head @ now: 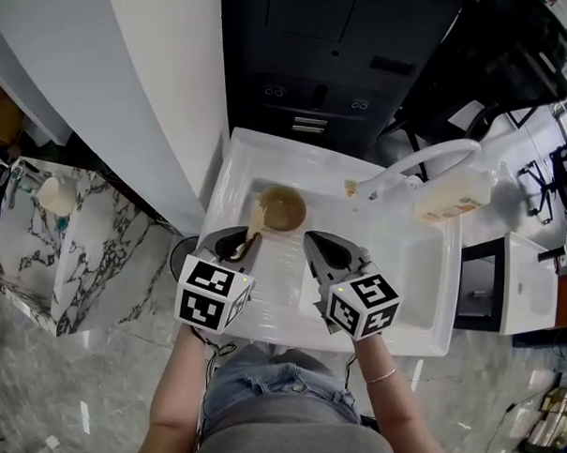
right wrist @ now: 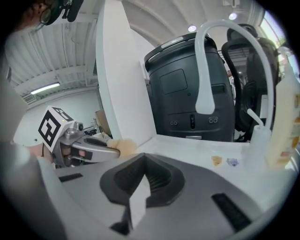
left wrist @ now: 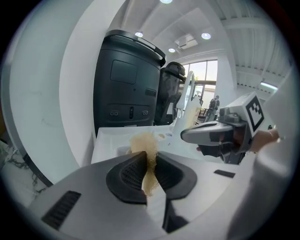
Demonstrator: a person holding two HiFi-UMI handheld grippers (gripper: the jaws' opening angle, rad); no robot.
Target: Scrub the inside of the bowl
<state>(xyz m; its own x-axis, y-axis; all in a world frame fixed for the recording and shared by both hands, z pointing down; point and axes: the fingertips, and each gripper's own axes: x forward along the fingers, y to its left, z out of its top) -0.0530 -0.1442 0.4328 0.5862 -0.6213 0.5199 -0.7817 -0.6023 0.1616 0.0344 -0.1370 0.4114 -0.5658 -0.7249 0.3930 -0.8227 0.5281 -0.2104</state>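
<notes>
Bright overhead ceiling lights; gripper views fisheye-warped, dark corners

Head view steeply down over sink (head: 406, 266); gripper views low, forward, probably share faucet (right wrist: 203, 70).

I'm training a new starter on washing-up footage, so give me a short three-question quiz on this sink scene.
1. True or false: the left hand-held gripper is shut on a sponge.
2. Fill in: between its jaws, the right hand-held gripper holds ____.
3. Where is the bowl? A: in the sink. B: in the right hand-held gripper. C: in the left hand-held gripper.

Key: 1 true; 2 nothing; 3 A.
</notes>
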